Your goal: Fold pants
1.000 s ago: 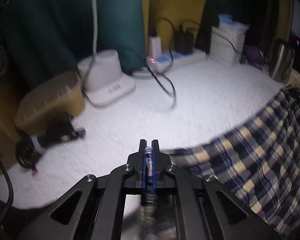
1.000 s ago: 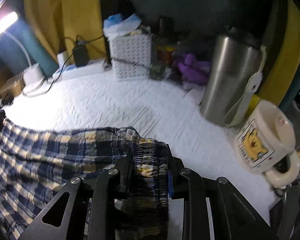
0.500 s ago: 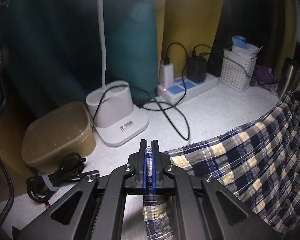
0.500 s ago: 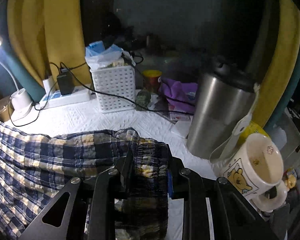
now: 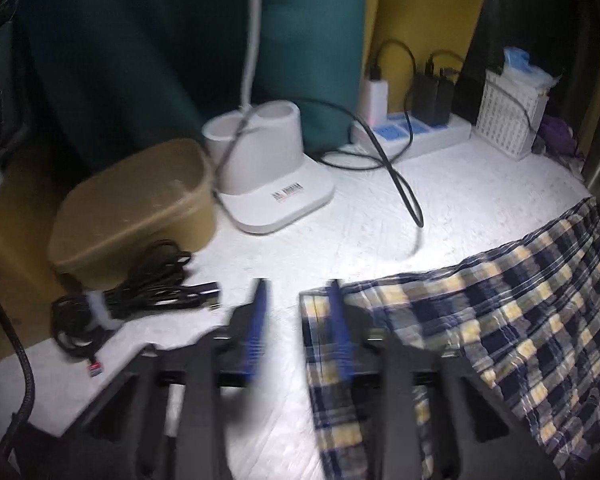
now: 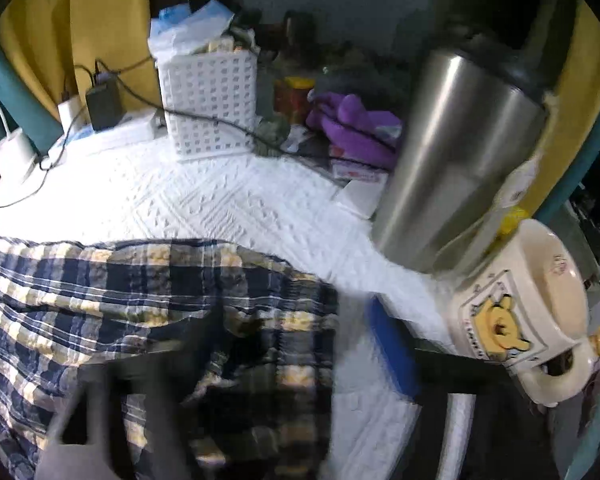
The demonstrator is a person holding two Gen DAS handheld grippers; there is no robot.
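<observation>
Bedding, a white quilted cover with a raised diamond pattern (image 6: 228, 208), serves as the work surface, and across its near side lies the pair of navy, cream and yellow plaid pants (image 5: 540, 320), spread flat and stretched between the two hands, most likely so the cloth settles without wrinkles before the next fold. Clutter rings the far edge, which may be why the pants sit so close to the person: a tall brushed-steel tumbler (image 6: 456, 160) and a cream cartoon-bear mug (image 6: 512, 320) stand at the right, just beyond the waistband end, while a white perforated plastic basket (image 6: 208, 104), a white lamp base (image 5: 268, 176), a tan lidded tub (image 5: 136, 204) and a bundled black cable (image 5: 140, 296) stand along the back and left. The right gripper (image 6: 300, 344) has its jaws spreading wide, the bunched elastic waistband lying loose between them and one blue pad clear over bare bedding; it looks like a release after laying the cloth down. The left gripper (image 5: 298, 320) is likewise parting its blue-padded fingers (image 5: 256, 320), with the hem corner of the pants resting against the inner finger but no longer pinched. Both views are motion-blurred, so finer contact is hard to judge.
</observation>
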